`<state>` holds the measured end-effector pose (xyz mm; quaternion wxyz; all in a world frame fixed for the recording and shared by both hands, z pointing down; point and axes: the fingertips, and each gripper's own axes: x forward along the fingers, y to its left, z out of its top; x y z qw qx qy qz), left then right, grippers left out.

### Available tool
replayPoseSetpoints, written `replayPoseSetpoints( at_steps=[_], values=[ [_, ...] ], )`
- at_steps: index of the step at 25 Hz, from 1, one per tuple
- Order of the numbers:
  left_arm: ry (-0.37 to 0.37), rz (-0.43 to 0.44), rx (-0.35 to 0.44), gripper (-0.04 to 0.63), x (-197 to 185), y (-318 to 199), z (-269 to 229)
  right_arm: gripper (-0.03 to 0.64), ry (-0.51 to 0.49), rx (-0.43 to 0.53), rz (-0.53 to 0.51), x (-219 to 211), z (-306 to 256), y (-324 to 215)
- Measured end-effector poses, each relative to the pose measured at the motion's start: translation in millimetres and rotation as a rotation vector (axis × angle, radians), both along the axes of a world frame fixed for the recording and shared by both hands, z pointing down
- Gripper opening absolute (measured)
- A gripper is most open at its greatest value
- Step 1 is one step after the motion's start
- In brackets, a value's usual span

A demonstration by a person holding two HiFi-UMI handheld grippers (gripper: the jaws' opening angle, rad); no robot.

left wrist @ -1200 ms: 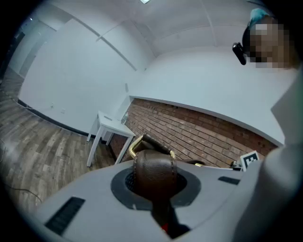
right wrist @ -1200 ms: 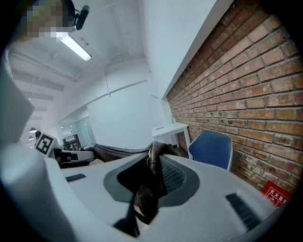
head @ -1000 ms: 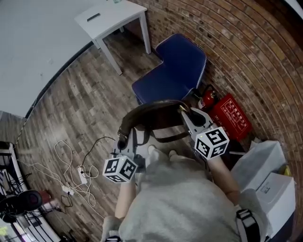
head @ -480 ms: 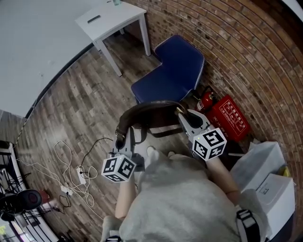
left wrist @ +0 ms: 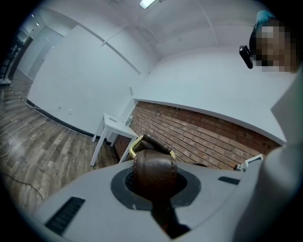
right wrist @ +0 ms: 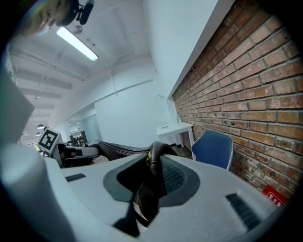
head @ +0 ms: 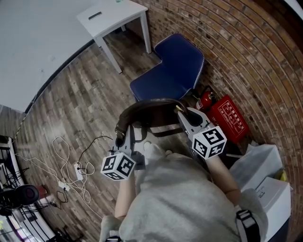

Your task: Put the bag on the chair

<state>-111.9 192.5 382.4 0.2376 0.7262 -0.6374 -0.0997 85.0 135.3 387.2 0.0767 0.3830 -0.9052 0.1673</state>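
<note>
**Item 1. Bag [head: 152, 112].** Brown leather with a curved top. It is held in the air between the two tongs, in front of the person and over the wooden floor [head: 80, 99]. From the head view it lies just short of the chair's near edge and overlaps that edge. Whether it touches the seat is not clear from above, though it looks clear of it.

**Item 2. Left tongs [head: 122, 140].** Clenched on the bag's brown strap [left wrist: 154, 171] at the bag's left end. A brass ring [left wrist: 134, 144] shows just beyond the pads. The marker cube [head: 118, 166] sits toward the person.

**Item 3. Right tongs [head: 182, 112].** Clamped on a dark fold of leather at the bag's right end, with the strap running down between the jaws.

**Item 4. Chair [head: 171, 71].** Blue upholstery with pale edging and nothing on the seat. It stands on the floor against the brick wall [head: 246, 52], beyond the bag.

**Item 5. Counter [head: 124, 13].** White, standing beyond the chair near the wall, with a small dark flat object [head: 94, 15] on top.

**Item 6. Fire extinguisher [head: 204, 100].** Red, at the foot of the wall just right of the chair, with a red box [head: 228, 118] beside it.

**Item 7. Cables [head: 71, 163].** White and black, loose on the floor to the person's left.

**Item 8. White cartons [head: 260, 170].** On the floor at the person's right, near the wall.
</note>
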Motion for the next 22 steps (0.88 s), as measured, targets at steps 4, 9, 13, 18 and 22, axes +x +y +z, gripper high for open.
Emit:
replayPoseSetpoints(
  at_steps=[4,9,13,18,22],
  values=[
    [0.001,-0.005,-0.002,0.023,1,-4,1,0.064,-0.003,-0.014,-0.011,1,3,-6],
    [0.007,-0.005,-0.008,0.023,-3,-19,4,0.064,0.006,-0.019,-0.015,-2,7,-20],
    [0.008,0.007,-0.010,0.023,-7,-39,7,0.064,0.009,-0.023,-0.003,-6,10,-38],
    [-0.003,0.032,-0.011,0.023,-19,-71,8,0.064,0.012,-0.031,0.025,-16,12,-67],
    [0.001,0.060,-0.014,0.023,-28,-101,11,0.064,0.016,-0.033,0.056,-24,15,-92]
  ],
)
